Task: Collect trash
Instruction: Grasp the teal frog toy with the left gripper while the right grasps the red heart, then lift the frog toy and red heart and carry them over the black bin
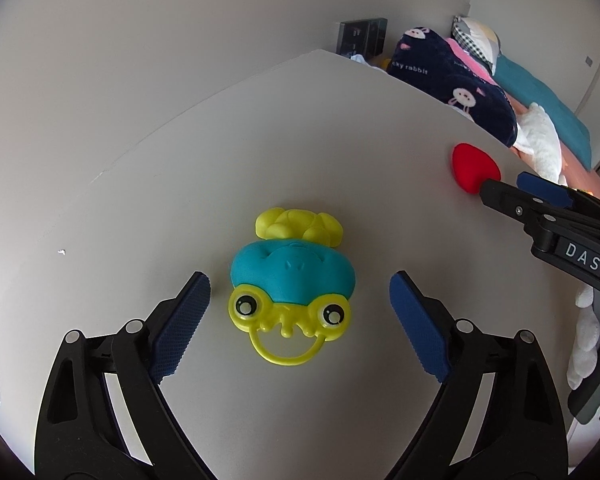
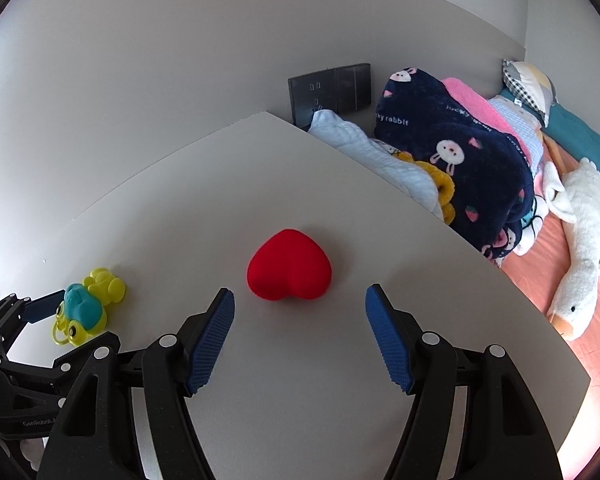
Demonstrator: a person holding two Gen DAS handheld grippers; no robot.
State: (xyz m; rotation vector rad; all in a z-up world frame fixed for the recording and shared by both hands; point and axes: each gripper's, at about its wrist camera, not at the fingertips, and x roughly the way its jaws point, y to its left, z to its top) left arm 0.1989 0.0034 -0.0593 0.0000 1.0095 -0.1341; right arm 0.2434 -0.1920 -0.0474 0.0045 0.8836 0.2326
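Centrally, teal-and-yellow frog toy (image 1: 290, 284), red heart (image 2: 289, 271), both tongs spread wide

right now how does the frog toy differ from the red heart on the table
The frog toy is yellow and teal with eyes and a loop handle; the red heart is one plain colour with no features. The frog toy is longer and lumpy; the red heart is smooth and rounded. The frog toy lies ahead of the open left tool; the red heart lies ahead of the open right tool. Both rest untouched on the table.
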